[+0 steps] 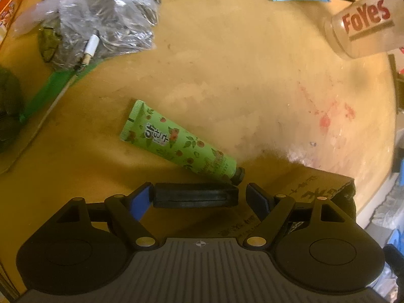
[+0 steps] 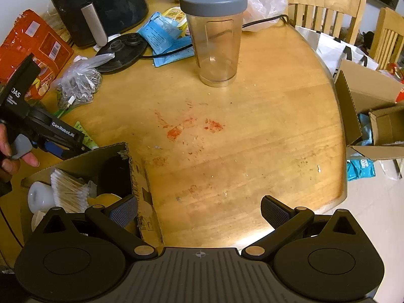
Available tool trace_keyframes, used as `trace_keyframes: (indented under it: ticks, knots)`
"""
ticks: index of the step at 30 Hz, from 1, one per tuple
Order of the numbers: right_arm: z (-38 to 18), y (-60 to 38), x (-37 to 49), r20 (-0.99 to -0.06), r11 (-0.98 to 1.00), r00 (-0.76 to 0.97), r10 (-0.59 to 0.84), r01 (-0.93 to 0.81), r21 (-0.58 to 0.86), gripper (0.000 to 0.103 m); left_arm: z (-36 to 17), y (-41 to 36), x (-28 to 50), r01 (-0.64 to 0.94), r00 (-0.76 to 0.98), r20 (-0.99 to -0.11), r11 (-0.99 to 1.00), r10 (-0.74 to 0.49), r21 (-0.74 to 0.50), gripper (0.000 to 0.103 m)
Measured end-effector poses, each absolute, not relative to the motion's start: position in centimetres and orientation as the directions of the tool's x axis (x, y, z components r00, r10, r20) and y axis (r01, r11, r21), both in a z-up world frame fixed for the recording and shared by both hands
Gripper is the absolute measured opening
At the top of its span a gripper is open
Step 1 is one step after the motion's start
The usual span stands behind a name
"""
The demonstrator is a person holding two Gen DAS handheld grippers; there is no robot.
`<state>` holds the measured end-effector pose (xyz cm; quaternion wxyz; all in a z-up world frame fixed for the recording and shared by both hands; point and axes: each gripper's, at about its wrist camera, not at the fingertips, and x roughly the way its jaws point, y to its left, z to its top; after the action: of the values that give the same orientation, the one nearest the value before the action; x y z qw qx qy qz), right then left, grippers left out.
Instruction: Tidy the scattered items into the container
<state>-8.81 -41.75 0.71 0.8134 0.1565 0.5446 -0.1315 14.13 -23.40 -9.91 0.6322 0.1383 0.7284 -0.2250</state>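
Observation:
A green hand-cream tube (image 1: 176, 142) with a black cap lies on the wooden table just beyond my left gripper (image 1: 199, 194). A flat black object (image 1: 195, 195) sits between the left gripper's blue pads; the right pad stands slightly off it. The cardboard box (image 2: 141, 176) sits at the table's near left and holds cotton swabs (image 2: 69, 192), a white bottle (image 2: 40, 197) and a dark item. The left gripper also shows in the right wrist view (image 2: 73, 146) at the box's far edge. My right gripper (image 2: 199, 214) is open and empty above the table beside the box.
A clear shaker bottle (image 2: 214, 35) stands mid-table. A plastic bag with a white cable (image 1: 101, 25) lies at the far left. An air fryer (image 2: 101, 2), blue packets (image 2: 161, 35) and an orange bag (image 2: 32, 48) crowd the back. Chairs and open boxes (image 2: 366, 106) stand right.

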Motion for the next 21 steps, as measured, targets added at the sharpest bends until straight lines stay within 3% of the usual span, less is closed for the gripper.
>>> trace_keyframes:
  ticks: [4,6,21]
  knots:
    - [0.7,-41.8,-8.9,-0.928,0.913,0.371,-0.043,0.391,0.114,0.103,-10.0,-23.6,13.9,0.497,-0.159,-0.985,0.857,-0.061,-0.134,0.078]
    - [0.6,-41.8,-9.0,-0.928,0.912,0.37,-0.043,0.393,0.115,0.103,-10.0,-23.7,13.8,0.505,-0.156,-0.986,0.854,-0.052,-0.125,0.07]
    - [0.7,-41.1,-8.3,-0.926,0.927,0.377,-0.03,0.357,0.115,0.103,-6.9,-22.3,13.3,0.489,-0.08,-0.989,0.859,-0.128,-0.151,0.07]
